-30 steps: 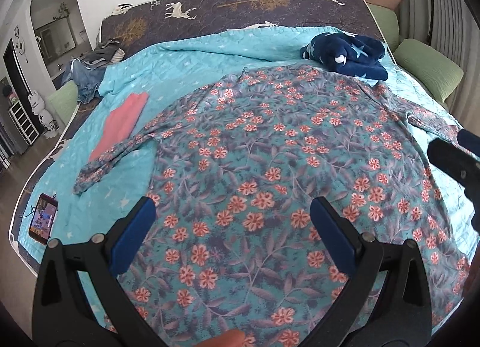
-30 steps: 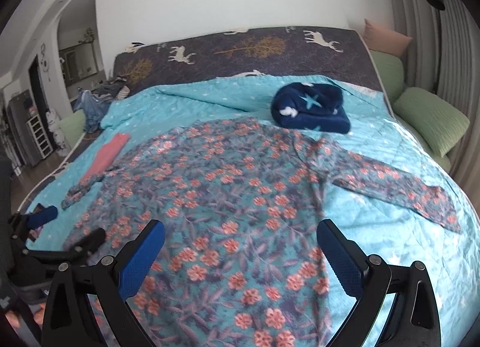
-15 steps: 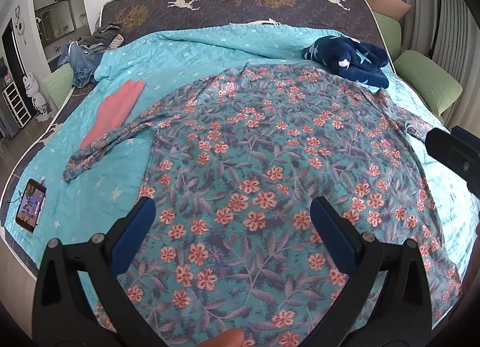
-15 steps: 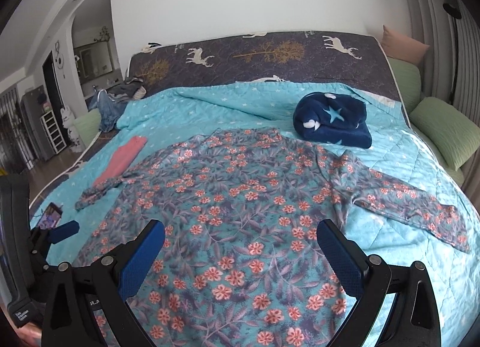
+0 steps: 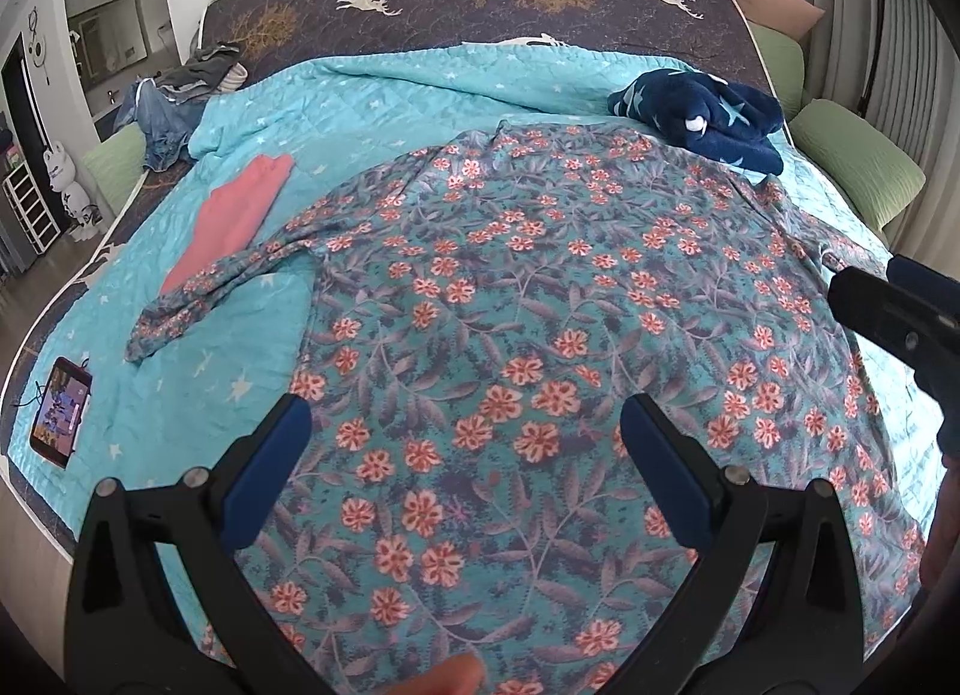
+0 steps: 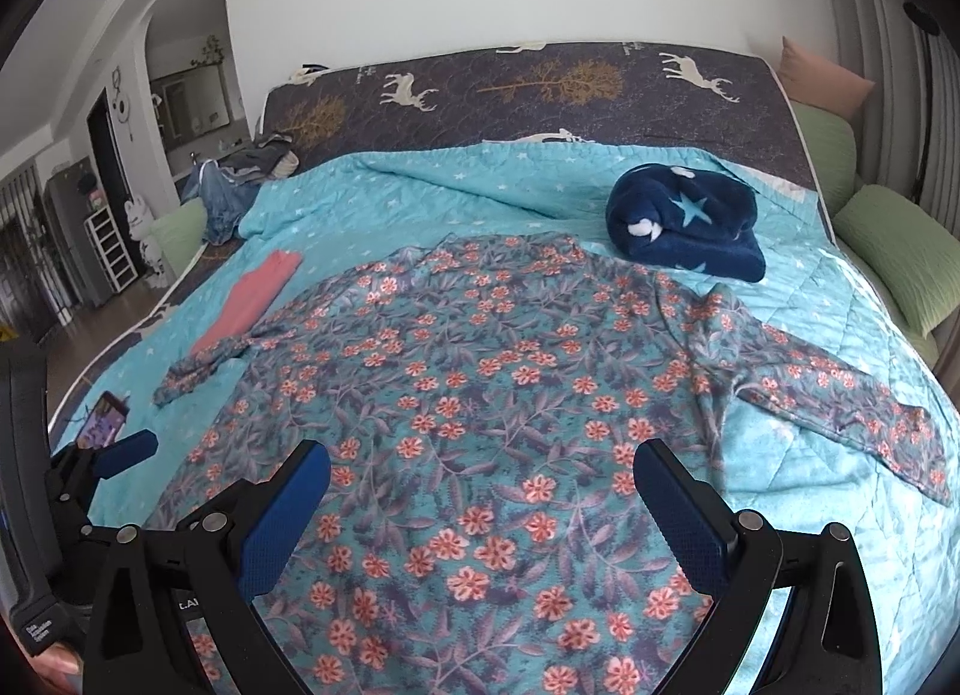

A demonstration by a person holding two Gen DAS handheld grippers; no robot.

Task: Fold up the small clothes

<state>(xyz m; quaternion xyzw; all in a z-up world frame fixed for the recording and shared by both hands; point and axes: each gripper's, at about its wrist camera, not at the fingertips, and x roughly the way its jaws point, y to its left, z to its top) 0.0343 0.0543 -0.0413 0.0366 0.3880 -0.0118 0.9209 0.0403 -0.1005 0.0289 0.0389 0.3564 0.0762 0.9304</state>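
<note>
A teal floral garment [image 5: 540,299] with pink flowers lies spread flat on the bed, both sleeves out to the sides; it also shows in the right wrist view [image 6: 480,395]. My left gripper [image 5: 465,443] is open and empty, hovering above the garment's lower part. My right gripper [image 6: 480,485] is open and empty above the hem too. Each gripper shows at the edge of the other's view, the right one [image 5: 888,311] and the left one [image 6: 120,449].
A turquoise quilt [image 5: 372,89] covers the bed. A folded pink cloth [image 5: 234,215] lies at the left, a navy star blanket [image 6: 684,221] at the back right. A phone [image 5: 60,419] lies at the left edge. Green pillows [image 6: 900,263] and a clothes pile [image 5: 180,107] flank the bed.
Both grippers have drawn back and risen a little, so more of the bed shows. The garment has not moved. Both stay open.
</note>
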